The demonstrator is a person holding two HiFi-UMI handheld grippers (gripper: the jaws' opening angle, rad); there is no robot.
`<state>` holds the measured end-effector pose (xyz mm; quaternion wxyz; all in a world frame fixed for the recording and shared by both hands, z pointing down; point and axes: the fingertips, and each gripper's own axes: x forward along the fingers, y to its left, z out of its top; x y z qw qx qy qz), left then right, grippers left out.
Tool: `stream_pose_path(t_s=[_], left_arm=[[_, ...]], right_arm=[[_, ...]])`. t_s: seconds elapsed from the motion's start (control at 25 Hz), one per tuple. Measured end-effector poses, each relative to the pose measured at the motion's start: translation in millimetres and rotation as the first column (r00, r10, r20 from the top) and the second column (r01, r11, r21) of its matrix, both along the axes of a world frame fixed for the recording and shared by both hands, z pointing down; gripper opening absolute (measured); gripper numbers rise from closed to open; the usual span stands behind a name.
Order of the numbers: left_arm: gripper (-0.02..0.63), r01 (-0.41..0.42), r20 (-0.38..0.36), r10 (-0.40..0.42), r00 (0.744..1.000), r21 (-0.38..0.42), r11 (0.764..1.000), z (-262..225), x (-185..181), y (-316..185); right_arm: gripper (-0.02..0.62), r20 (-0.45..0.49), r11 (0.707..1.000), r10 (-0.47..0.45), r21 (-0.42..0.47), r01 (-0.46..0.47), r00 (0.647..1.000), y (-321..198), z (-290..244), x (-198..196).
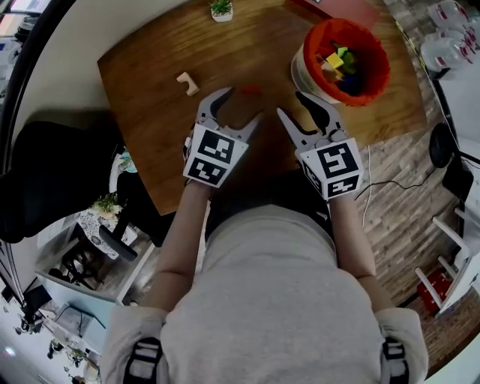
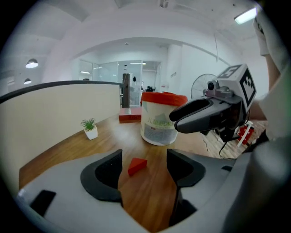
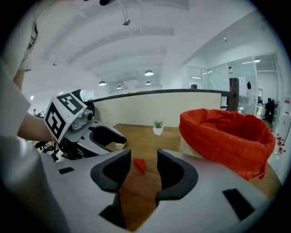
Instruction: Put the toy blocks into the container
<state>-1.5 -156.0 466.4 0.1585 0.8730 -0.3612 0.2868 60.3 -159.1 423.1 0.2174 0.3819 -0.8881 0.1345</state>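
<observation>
Wood-grain tabletop (image 1: 150,67) is seen backed by a low partition, with a small potted plant (image 1: 221,9) at its far edge. Near the right corner stands the container (image 1: 379,75), lined in red and already loaded with several coloured blocks. A red wedge block (image 2: 137,165) is left lying on the table, framed between the jaws of both tools yet touched by neither. A pale wooden block (image 1: 187,82) is seen off to the left, well apart from it. The left gripper (image 1: 238,109) is held with its jaws wide and empty, while the right gripper (image 1: 296,109) is held with a narrower gap, also empty. Since both are pointed at the same wedge, a clash of jaw tips is judged likely if both are brought in together. The wedge's sloped faces could also be squeezed out from between flat pads, and the container could be nudged by the right gripper on the way over.
</observation>
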Motion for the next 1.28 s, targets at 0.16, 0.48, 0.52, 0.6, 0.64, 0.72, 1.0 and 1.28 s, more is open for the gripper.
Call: stream_pose_path(t_s=[0.16,0.48,0.52,0.6,0.64,0.72,1.0,1.28], left_arm=[[0.324,-0.062,0.064,0.063,0.996,-0.024,0.998,23,3,-3],[0.325,-0.105,0.096,0.111,0.989,-0.072,0.992,54,10,-21],[0.318,-0.110,0.100,0.118,0.988,-0.077,0.991,57,11,-22],[0.310,-0.125,0.119,0.135,0.984,-0.091,0.988,65,13,-24],[0.310,-0.133,0.135,0.145,0.980,-0.099,0.986,69,13,-25],[0.314,-0.148,0.170,0.165,0.972,-0.109,0.983,79,14,-29],[0.260,-0.192,0.197,0.213,0.957,-0.121,0.974,94,25,-34],[0.207,-0.194,0.224,0.219,0.950,-0.129,0.973,105,31,-36]], right_arm=[[0.189,-0.011,0.999,0.020,-0.039,-0.021,1.000,3,17,2],[0.179,-0.027,0.991,0.063,-0.114,-0.066,0.998,7,49,12],[0.179,-0.028,0.990,0.073,-0.120,-0.076,0.997,6,51,13],[0.176,-0.029,0.987,0.087,-0.130,-0.090,0.996,6,55,16],[0.175,-0.030,0.986,0.091,-0.136,-0.095,0.995,6,57,16],[0.173,-0.035,0.984,0.096,-0.147,-0.100,0.995,7,63,19],[0.161,-0.036,0.971,0.136,-0.194,-0.141,0.990,17,77,35],[0.152,-0.026,0.960,0.185,-0.211,-0.186,0.982,20,80,48]])
